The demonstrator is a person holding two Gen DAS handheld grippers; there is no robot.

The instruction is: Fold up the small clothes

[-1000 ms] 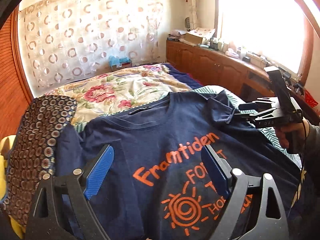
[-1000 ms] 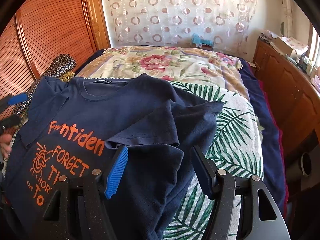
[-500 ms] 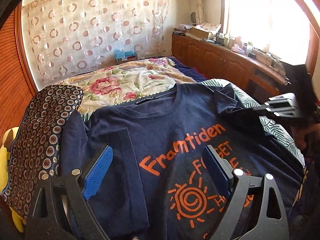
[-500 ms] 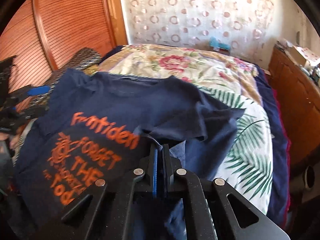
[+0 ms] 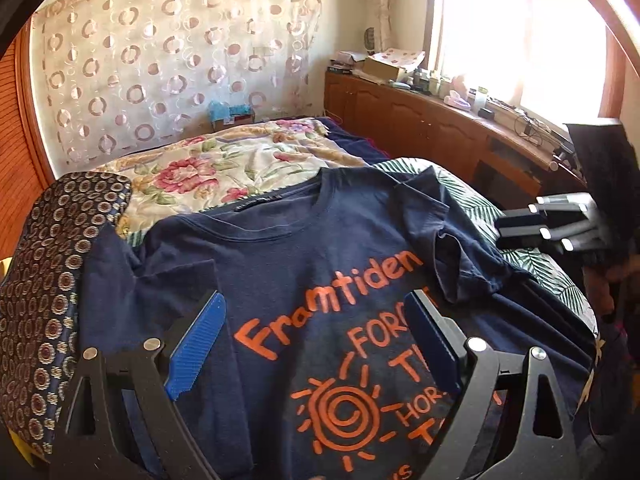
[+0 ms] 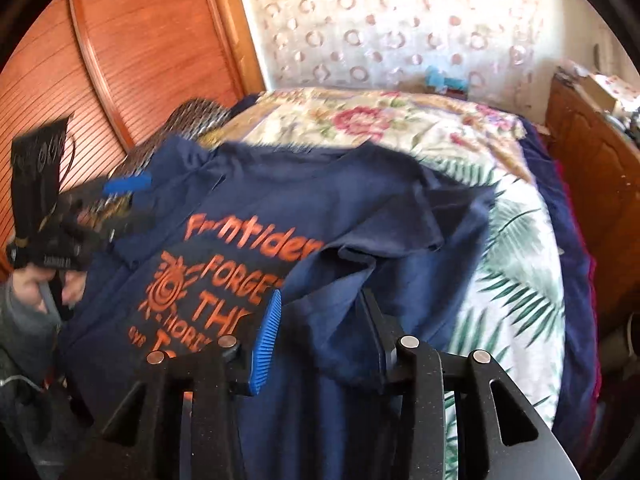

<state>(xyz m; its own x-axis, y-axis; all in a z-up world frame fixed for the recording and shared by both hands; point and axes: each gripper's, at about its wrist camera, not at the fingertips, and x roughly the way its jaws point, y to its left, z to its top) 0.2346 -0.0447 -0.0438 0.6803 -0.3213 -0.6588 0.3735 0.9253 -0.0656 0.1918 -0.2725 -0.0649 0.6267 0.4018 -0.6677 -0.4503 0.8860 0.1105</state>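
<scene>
A navy T-shirt (image 5: 304, 264) with orange print lies face up across the near end of the bed (image 5: 224, 168), its collar toward the curtained wall (image 5: 160, 52). Its sleeve on the window side is folded in over the chest and lies rumpled; the other sleeve lies flat toward a dark pillow with ring patterns (image 5: 44, 288).

The left tongs (image 5: 316, 344) hover low over the printed chest, spread wide with nothing between them — just the lettering showing through the gap. The right tongs (image 6: 320, 332) hang over the folded sleeve and side hem, their jaws opening; a fold of navy cloth sits in the gap, though the blur keeps me from telling whether either pad touches it.

As for containers, I see only a cardboard box (image 5: 380, 65) on the long wooden tabletop (image 5: 420, 92) under the window; what it holds I cannot make out, and small bottles and clutter stand beside it.

The shirt's window-side edge stops short of the mattress edge, leaving a strip of palm-leaf sheet (image 6: 512, 280) bare. Beyond the collar a floral quilt (image 6: 360, 120) lies open to the wall. On the pillow side a louvred wooden door (image 6: 100, 80) stands close.
</scene>
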